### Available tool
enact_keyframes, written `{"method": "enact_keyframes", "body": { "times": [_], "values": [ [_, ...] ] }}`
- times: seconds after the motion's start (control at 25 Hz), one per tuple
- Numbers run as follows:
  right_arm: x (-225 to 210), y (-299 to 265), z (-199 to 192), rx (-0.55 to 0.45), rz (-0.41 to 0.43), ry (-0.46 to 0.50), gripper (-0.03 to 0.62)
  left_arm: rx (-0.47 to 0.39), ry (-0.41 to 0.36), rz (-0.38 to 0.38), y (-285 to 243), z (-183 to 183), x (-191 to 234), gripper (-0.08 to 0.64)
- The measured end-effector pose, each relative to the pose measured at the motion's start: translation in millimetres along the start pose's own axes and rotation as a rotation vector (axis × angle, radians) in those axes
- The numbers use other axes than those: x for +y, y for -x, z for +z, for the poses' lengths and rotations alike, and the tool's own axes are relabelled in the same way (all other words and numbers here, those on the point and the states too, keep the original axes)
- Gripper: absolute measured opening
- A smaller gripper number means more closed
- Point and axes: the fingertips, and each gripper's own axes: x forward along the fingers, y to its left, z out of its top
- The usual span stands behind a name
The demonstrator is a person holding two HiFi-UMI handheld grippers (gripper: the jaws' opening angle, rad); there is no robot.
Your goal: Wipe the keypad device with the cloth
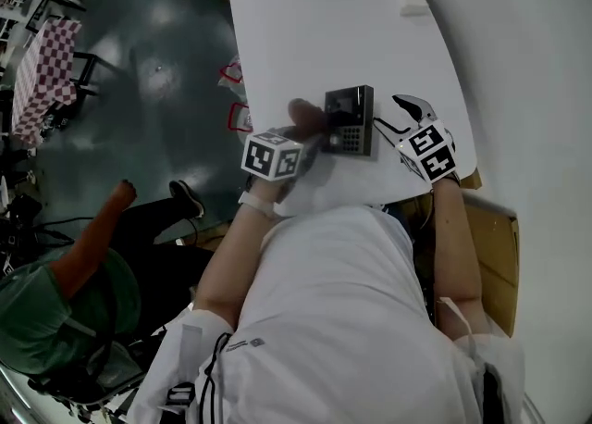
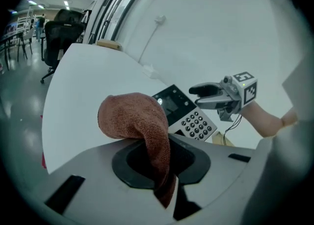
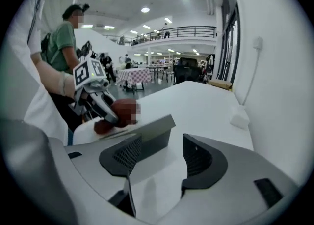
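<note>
With my left gripper (image 2: 162,162) clamped on the brown cloth (image 2: 135,121) just beside the keypad device (image 2: 189,118), which lies on the white table (image 1: 314,24), I should wipe flat and lightly across its keys while my right gripper (image 3: 164,155), its 2 jaws apart, steadies the far edge.

A white table (image 1: 314,24) with a rounded edge stands against the wall. A dark keypad device (image 1: 350,121) lies near its front edge. A small white block (image 1: 413,1) sits farther back, beside the wall.
</note>
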Motion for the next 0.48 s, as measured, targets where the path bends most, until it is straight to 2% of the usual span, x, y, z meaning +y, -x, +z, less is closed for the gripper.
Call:
{"method": "enact_keyframes", "body": {
  "times": [0.12, 0.24, 0.36, 0.48],
  "values": [
    [19, 8, 12, -0.081, 0.075, -0.137, 0.249, -0.081, 0.022, -0.077, 6, 24, -13, 0.052],
    [36, 10, 14, -0.111, 0.116, -0.23, 0.25, -0.137, 0.042, -0.152, 7, 44, -26, 0.052],
    [45, 7, 12, -0.126, 0.122, -0.322, 0.25, -0.135, 0.027, -0.177, 5, 53, -30, 0.057],
    [50, 4, 9, -0.111, 0.104, -0.345, 0.25, -0.133, 0.006, -0.181, 3, 65, -32, 0.057]
  ]
}}
